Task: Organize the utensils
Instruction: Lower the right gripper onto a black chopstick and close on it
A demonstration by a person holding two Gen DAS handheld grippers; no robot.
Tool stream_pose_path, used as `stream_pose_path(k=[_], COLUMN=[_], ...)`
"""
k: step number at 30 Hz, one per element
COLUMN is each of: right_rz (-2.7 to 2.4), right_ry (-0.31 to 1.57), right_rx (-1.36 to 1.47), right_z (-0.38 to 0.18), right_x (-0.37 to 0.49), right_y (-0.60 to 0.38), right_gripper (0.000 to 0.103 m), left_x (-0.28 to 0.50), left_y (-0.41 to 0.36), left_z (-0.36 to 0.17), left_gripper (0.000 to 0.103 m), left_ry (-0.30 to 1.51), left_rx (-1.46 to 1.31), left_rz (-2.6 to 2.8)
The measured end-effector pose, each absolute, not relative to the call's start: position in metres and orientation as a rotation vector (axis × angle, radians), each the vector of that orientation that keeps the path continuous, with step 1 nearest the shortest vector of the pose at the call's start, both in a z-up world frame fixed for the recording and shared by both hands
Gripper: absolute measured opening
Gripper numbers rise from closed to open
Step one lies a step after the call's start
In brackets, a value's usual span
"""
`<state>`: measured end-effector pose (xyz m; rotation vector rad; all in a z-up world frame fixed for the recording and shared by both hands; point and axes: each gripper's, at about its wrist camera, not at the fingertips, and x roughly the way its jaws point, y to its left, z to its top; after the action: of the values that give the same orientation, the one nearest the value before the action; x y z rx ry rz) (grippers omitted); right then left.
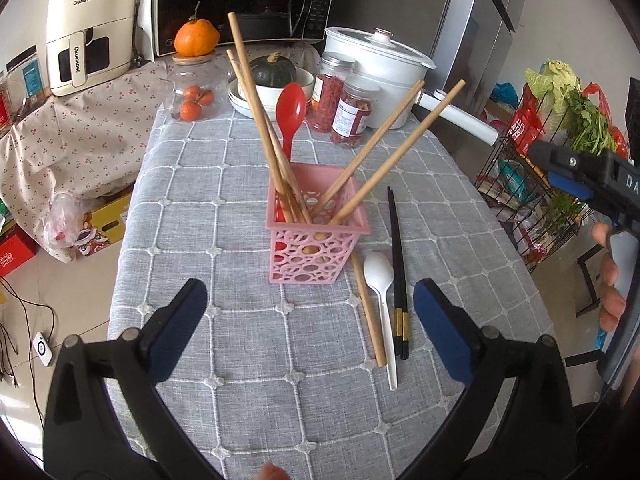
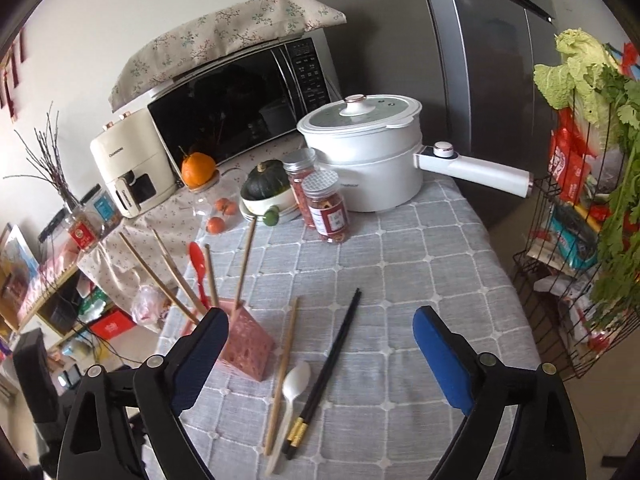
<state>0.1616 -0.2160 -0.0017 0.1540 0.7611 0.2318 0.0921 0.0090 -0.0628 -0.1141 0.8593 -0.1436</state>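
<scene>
Closest up is the left claw [image 1: 310,320], fingers spread wide with nothing between them, hovering over the gray checked table [image 1: 240,360]. Going left to right from that view: just ahead of the claw and a bit past its midline sits the pink holder [image 1: 316,236], a perforated square basket standing upright. It's got a red spoon [image 1: 291,114] and four wooden chopsticks [image 1: 256,120] sticking out at angles, two leaning left and two leaning right.

Right beside the holder, lying flat on the table, there's one loose wooden chopstick [image 1: 370,312], touching or nearly touching the holder's right side. Next to that is a white spoon [image 1: 382,300], bowl end pointing away, and then a pair of black chopsticks [image 1: 398,272] with gold bands. These all lie just ahead of the left claw's right finger.

Over in the right wrist view, the right claw [image 2: 320,344] is also released, wide apart, holding nothing. The loose chopstick, white spoon and black pair lie on the table between its fingers, with the holder just behind its left finger.
</scene>
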Motion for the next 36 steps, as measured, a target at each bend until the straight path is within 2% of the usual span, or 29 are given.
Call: stream_pose_path(k=[2,17,25,36], right_rz=[0.204,0.171,0.102,0.036], right_ry=[0.789,1.141,1.195,1.191], right_rx=[0.119,0.106,0.147,0.088], right_z=[-0.011,-0.116,-0.151,-0.171], right_x=[0.164,0.209,0.238,0.259], right_y=[-0.223,-0.223,-0.221,-0.202], right_gripper=[0.103,0.103,0.103,0.103], left_x=[0.093,0.097,0.102,0.106], left_y=[0.007,-0.003,-0.001,0.003], left_z=[-0.063,-0.077,-0.086,-0.09], left_gripper=[0.102,0.102,0.102,0.103], left_ry=[0.862,0.919,0.97,0.993], left_rx=[-0.119,-0.072,-0.071,-0.078], left_rz=[-0.148,-0.155,-0.147,-0.159])
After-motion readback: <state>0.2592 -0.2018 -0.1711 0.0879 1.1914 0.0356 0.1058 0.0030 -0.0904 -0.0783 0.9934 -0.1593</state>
